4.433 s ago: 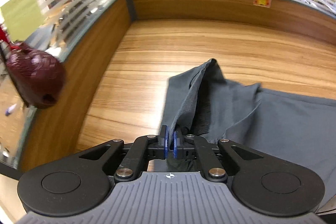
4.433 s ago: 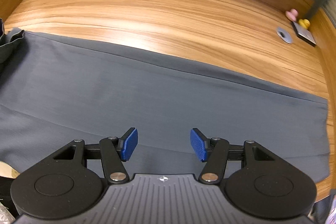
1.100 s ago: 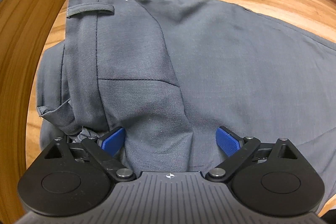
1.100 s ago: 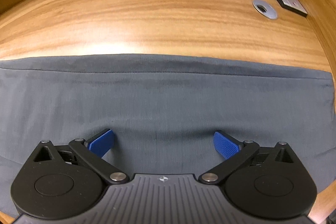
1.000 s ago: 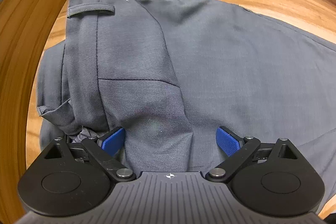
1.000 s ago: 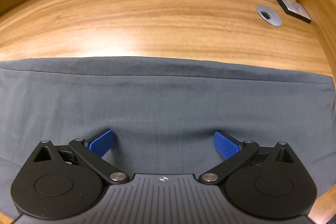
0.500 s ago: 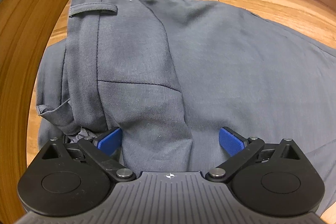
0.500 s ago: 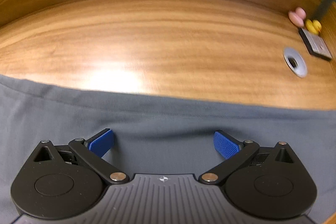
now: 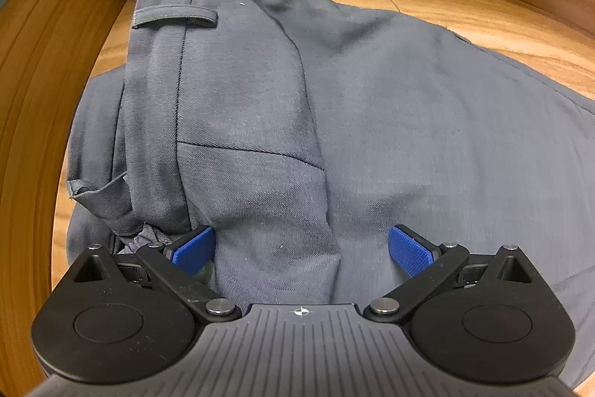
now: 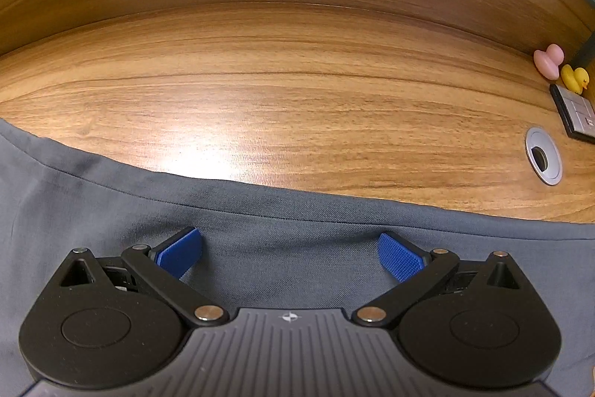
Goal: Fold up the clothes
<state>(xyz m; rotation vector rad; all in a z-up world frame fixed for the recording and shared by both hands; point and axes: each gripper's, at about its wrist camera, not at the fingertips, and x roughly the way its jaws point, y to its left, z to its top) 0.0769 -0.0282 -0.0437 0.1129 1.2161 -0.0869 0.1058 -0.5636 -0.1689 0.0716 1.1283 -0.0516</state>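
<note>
Grey trousers [image 9: 390, 122] lie spread on the wooden table [image 9: 483, 18]. Their waistband with a belt loop [image 9: 174, 18] sits at the upper left of the left wrist view, and a bunched fold lies below it. My left gripper [image 9: 302, 250] hovers over the seat of the trousers, open wide, with a ridge of cloth between its blue pads but not pinched. In the right wrist view a trouser leg [image 10: 290, 222] crosses the lower frame. My right gripper [image 10: 290, 254] stands open just above that leg near its far edge.
Wooden side walls enclose the table [image 10: 297, 81] at the left and the back. At the far right stand a pink duck [image 10: 548, 60], a yellow duck [image 10: 574, 79], a dark switch plate [image 10: 574, 114] and a round cable grommet [image 10: 543, 155].
The right gripper has slid toward the leg's far edge, so more bare table shows ahead of it. The left gripper has backed off slightly. Both stay open.
</note>
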